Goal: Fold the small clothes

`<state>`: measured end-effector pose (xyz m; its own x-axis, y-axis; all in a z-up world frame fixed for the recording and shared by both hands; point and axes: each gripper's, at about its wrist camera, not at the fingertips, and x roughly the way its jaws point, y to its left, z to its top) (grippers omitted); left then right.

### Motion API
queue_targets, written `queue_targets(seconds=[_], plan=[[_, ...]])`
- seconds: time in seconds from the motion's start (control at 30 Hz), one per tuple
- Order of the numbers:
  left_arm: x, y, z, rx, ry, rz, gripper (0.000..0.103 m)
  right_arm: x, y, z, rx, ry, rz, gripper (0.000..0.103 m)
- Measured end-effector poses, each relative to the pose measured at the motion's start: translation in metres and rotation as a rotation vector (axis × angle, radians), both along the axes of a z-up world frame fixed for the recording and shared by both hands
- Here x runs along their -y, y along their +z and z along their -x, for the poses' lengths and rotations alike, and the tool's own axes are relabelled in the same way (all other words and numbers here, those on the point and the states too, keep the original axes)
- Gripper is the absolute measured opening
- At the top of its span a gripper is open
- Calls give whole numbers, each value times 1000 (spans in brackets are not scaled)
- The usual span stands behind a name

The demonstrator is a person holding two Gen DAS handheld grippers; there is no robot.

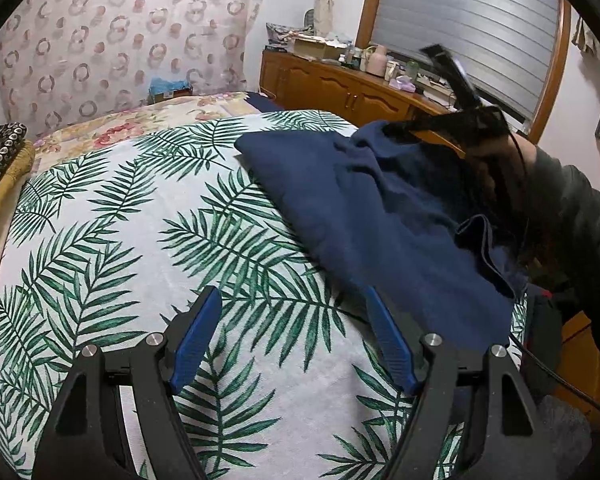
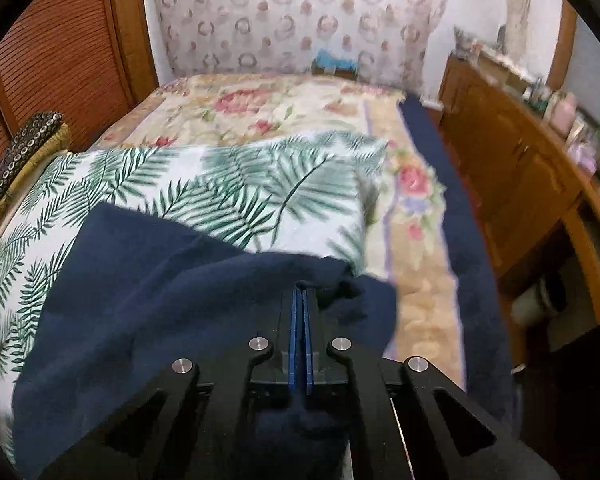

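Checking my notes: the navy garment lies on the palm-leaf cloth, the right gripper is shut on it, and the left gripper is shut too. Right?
Not quite: the left gripper is open over the palm-leaf cloth, as the left wrist view shows. The right gripper is shut on the navy garment.

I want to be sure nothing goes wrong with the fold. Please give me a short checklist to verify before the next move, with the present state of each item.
1. Right gripper shut on the navy garment: ok, blue pads meet at the cloth's edge.
2. Left gripper open and empty: ok.
3. Left gripper near the garment's lower edge: ok, one finger beside it.
4. Garment rests on the palm-leaf cloth: ok.
5. Garment lies flat: not ok, bunched near the right gripper.
6. Grip holds one layer only: cannot tell.
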<state>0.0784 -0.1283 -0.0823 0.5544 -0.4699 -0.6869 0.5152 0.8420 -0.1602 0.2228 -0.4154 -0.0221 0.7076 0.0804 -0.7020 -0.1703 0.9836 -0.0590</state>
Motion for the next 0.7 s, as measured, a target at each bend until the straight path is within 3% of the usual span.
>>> queue_targets(seconds=[0.1,0.2,0.27,0.4,0.57,0.7], plan=[[3,-1,1,-6,-5,3,75,19,12,9,62,-125,8,2],[6,-2,3,-8,-9,3,75,27,20,15,85,-160,36,2],[7,-2,3,-9,-13,5,75,24,22,18,85,-131,57,2],[12,-1,5,-9,-24,2,75,10,25,37,81,-94,83,15],[16,0,10,-6,-34,0,75,-26,14,99,79,30,61,29],[19,1,15,-4,-37,2,75,-39,-6,138,37,85,18,30]])
